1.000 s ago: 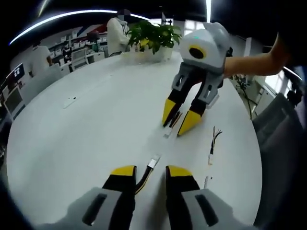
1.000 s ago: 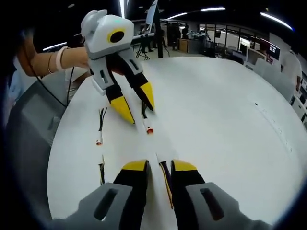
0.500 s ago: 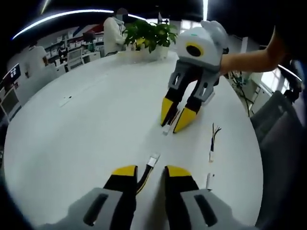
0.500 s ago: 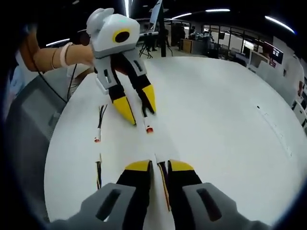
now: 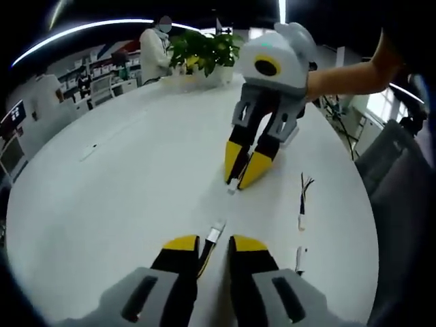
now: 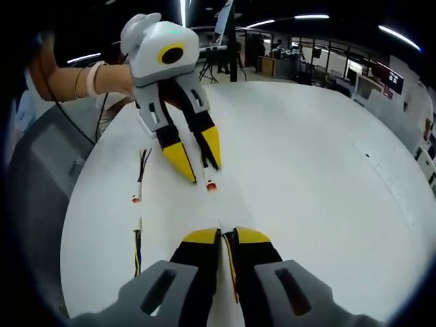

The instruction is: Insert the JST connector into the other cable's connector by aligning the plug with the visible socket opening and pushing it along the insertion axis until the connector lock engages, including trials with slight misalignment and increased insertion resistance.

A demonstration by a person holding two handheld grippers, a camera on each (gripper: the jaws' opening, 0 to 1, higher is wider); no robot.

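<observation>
1. Left gripper (image 5: 206, 244) clenches its cable; the plug (image 5: 216, 232) juts beyond its jaw tips.
2. Right gripper (image 6: 221, 236) grasps the second cable; its socket (image 5: 233, 185) faces the plug, still apart.
3. Risk: angled approach could jam the connectors.

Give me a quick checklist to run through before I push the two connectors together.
1. Left claw holds its cable: ok, jaws nearly closed on the wire, white plug sticking out ahead.
2. Right claw holds its cable: ok, jaws closed on the wire.
3. Connectors face each other: ok, the plug points toward the white-and-red socket.
4. Tips meeting: not ok, bare table shows between them.
5. Exact alignment of plug and opening: cannot tell, too small.
6. Spare cables out of the path: ok, off to the side.
</observation>
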